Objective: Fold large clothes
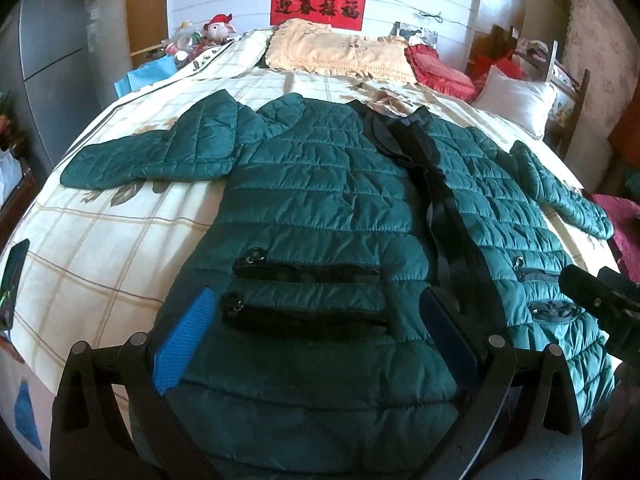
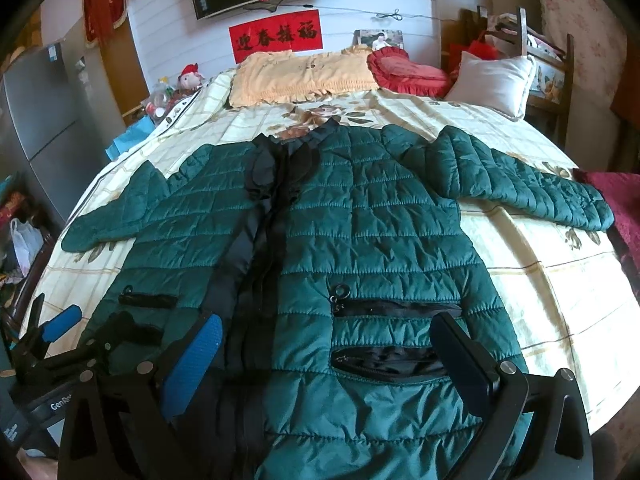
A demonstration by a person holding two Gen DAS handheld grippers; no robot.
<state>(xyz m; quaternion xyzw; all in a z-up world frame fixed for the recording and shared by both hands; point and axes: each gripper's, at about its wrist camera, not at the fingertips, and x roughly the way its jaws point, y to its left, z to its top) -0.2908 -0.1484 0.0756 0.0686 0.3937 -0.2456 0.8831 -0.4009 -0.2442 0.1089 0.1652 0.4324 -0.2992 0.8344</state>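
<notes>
A dark green quilted jacket [image 1: 320, 208] lies spread flat, front up, on the bed, with both sleeves out to the sides and a black zipper strip down the middle. It also shows in the right wrist view [image 2: 360, 232]. My left gripper [image 1: 316, 320] is open, hovering over the jacket's lower left half by the zip pockets [image 1: 308, 272]. My right gripper [image 2: 328, 344] is open over the lower right half by its pockets [image 2: 392, 356]. The left gripper also shows in the right wrist view [image 2: 60, 332], and part of the right gripper in the left wrist view [image 1: 600, 300].
The bed [image 1: 100, 240] has a cream checked cover. A yellow pillow [image 1: 336, 54], a red cushion [image 1: 436, 68] and a white pillow [image 1: 516, 100] lie at its head. A grey fridge [image 1: 52, 52] stands at left, a wooden chair [image 2: 548, 72] at right. A phone [image 1: 14, 280] lies at the bed's left edge.
</notes>
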